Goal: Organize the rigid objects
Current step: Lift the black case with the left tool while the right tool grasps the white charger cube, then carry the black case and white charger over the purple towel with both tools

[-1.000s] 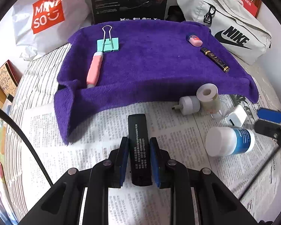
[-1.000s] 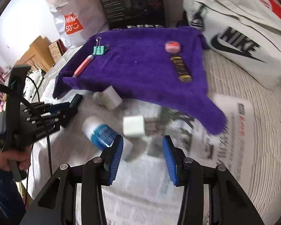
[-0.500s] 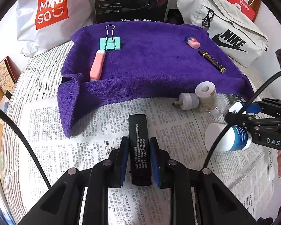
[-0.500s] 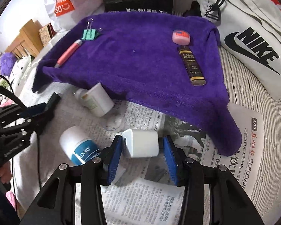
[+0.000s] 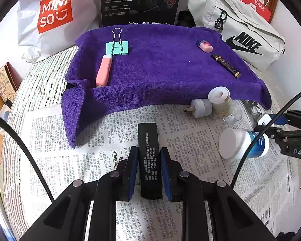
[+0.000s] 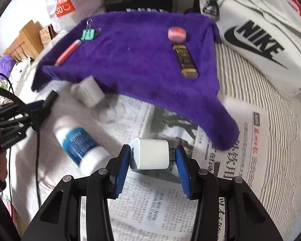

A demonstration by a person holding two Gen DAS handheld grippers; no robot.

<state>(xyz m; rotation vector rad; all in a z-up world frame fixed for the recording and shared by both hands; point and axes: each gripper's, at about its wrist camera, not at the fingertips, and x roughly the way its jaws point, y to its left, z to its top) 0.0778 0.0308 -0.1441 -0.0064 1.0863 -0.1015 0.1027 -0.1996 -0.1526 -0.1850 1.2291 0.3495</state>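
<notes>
Newspaper (image 5: 190, 140) spread over striped bedding, purple towel (image 5: 160, 70) behind. Left view: left gripper (image 5: 149, 170) clamped on black lighter (image 5: 150, 160) above the newspaper. Right view: right gripper (image 6: 153, 166) straddling white charger (image 6: 150, 153), left pad touching, right pad just clear.

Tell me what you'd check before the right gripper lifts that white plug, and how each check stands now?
1. White charger sits between the right gripper pads: ok.
2. Both pads press on it: not ok; a gap shows on the prong side.
3. Left gripper clamps the black lighter: ok.
4. Blue-labelled bottle stands apart from the charger: ok.
5. Free room on the purple towel: ok.
6. Charger's prongs clear of the pad: cannot tell.
</notes>
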